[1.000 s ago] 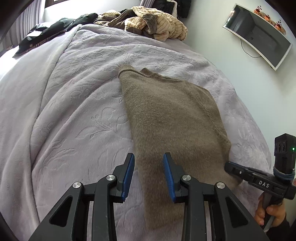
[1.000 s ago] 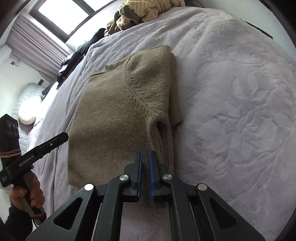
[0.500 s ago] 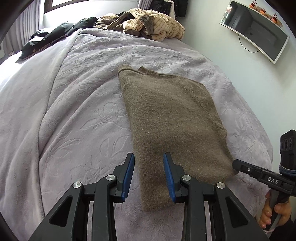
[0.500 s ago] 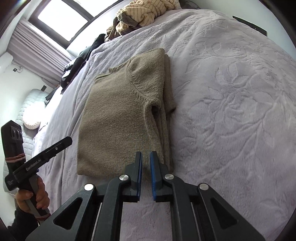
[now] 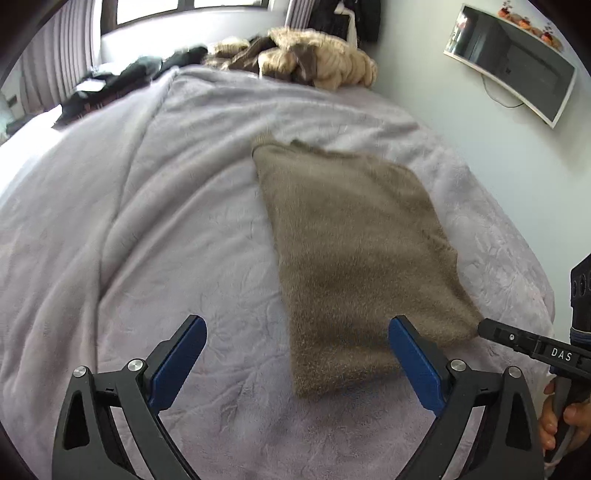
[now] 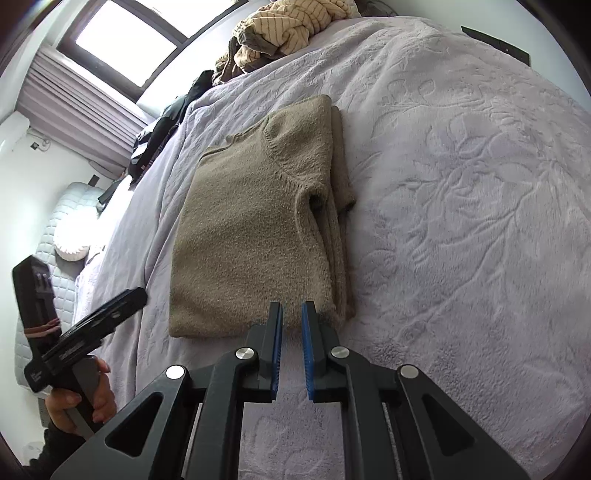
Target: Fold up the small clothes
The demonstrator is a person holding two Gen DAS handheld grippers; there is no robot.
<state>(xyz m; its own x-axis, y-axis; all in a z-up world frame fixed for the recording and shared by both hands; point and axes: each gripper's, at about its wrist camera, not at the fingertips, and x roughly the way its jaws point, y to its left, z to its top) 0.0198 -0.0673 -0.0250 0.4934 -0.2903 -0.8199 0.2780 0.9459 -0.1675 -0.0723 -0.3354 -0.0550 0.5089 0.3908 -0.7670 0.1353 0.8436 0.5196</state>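
A tan knitted sweater (image 5: pixel 354 254) lies folded in a long rectangle on the lilac bedspread (image 5: pixel 155 236). In the right wrist view the sweater (image 6: pixel 251 229) shows a sleeve folded along its right edge. My left gripper (image 5: pixel 295 339) is wide open and empty, just short of the sweater's near edge. My right gripper (image 6: pixel 291 314) has its jaws a narrow gap apart with nothing between them, just short of the sweater's near right corner. Each gripper shows in the other's view, the right one (image 5: pixel 532 347) at the sweater's corner.
A pile of striped and dark clothes (image 5: pixel 295 59) lies at the far end of the bed, also in the right wrist view (image 6: pixel 284 26). A wall-mounted screen (image 5: pixel 513 59) hangs on the right wall. A window with blinds (image 6: pixel 110 62) is behind.
My left gripper has opened wide and drawn back from the sweater. My right gripper has drawn back toward the near edge and its jaws have parted slightly.
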